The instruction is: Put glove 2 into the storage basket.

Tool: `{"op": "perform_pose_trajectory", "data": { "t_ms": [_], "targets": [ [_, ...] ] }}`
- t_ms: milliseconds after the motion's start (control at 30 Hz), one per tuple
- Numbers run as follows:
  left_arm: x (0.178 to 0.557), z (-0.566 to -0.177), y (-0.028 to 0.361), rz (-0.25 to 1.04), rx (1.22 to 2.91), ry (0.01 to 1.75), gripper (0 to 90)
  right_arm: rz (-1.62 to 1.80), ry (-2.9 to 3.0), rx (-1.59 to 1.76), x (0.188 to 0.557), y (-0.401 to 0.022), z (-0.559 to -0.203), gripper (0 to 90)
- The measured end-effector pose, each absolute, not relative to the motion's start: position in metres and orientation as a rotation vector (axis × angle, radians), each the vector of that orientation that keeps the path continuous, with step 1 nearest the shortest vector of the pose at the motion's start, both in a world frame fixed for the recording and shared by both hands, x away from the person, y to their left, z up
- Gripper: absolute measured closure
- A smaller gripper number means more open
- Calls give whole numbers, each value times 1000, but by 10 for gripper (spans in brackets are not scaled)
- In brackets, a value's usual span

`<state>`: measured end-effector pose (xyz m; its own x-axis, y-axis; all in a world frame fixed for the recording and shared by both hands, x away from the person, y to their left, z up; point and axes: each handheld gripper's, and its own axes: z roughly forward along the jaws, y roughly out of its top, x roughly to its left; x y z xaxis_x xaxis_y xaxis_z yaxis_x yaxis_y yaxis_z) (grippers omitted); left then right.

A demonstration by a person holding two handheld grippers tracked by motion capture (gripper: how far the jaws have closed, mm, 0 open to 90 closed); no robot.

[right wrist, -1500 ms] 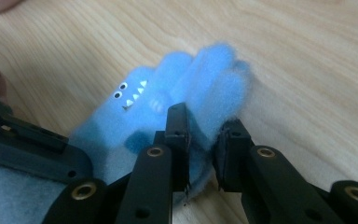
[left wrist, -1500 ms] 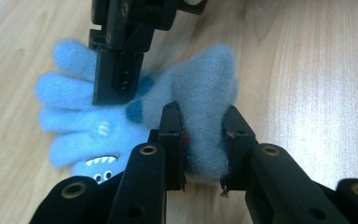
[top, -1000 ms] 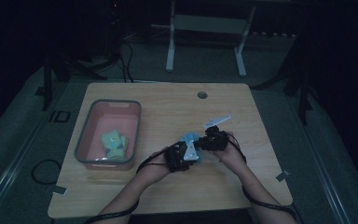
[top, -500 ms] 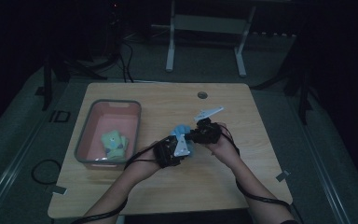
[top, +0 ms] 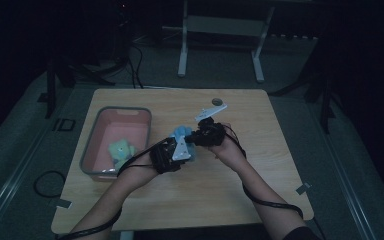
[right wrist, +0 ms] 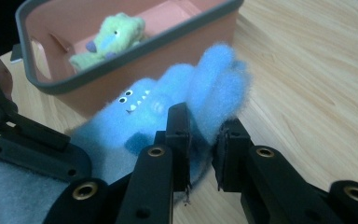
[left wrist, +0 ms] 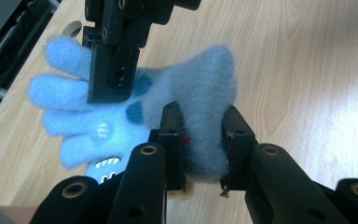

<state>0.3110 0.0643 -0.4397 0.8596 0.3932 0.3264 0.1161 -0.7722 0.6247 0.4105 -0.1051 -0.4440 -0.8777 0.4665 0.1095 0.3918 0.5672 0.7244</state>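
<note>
Both jaws tight on glove (left wrist: pixel 186 107)

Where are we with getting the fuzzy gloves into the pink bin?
Done: the green glove already lies in the pink bin. In hand: the blue glove, pinched by the left gripper at the cuff and the right gripper at the fingers, beside the bin. Left: putting it in.

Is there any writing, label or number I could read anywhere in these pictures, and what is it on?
"ID": large pale letters on the grey floor left of the table.
Nothing else reads as text. The blue glove carries a printed face with eyes and teeth, not letters; the tray and both grippers bear no readable marks.
</note>
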Motion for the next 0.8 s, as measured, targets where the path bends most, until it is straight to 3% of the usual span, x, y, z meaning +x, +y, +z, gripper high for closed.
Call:
{"op": "perform_pose_trajectory", "data": {
  "t_ms": [800],
  "targets": [
    [303,-427,126,633,2439,462,751,1202,2754,588,414,-30,-424,785]
  ]
}}
